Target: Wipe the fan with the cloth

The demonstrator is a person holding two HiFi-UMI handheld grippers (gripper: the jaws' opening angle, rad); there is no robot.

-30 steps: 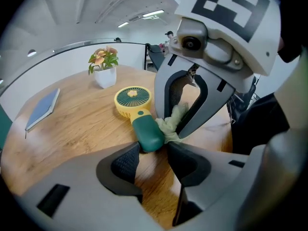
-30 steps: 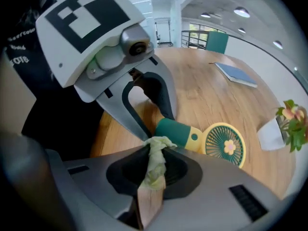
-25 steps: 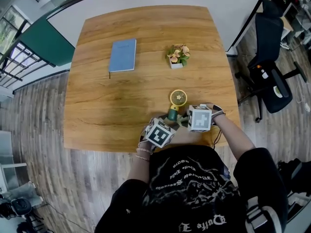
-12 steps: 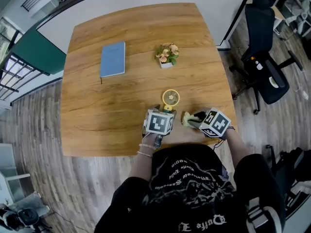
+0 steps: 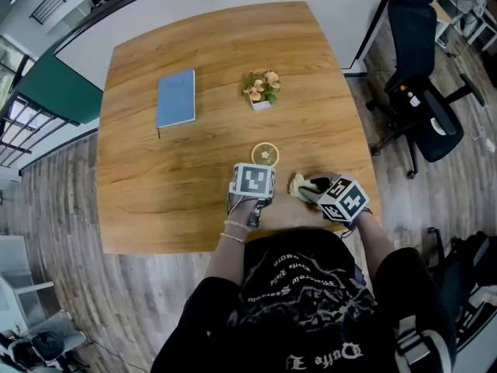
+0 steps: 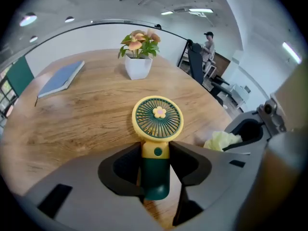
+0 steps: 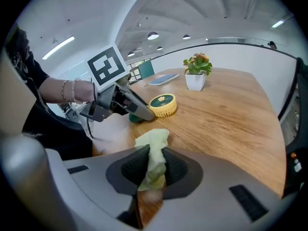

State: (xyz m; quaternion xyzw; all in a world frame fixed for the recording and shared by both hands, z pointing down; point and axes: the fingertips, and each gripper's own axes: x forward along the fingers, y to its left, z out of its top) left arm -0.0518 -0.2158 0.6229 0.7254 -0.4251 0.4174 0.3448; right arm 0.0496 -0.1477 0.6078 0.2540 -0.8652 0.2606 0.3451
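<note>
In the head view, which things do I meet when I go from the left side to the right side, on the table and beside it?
Blue rectangular notebook → small potted plant with pinkish flowers in a white pot → crumpled yellow-green cloth → black office chair.

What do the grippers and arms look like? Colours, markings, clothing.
Left gripper and right gripper: grey fingers with black pads, each topped by a white cube with black square markers. Black tee with white print, short sleeves; bracelets on the left wrist.
</note>
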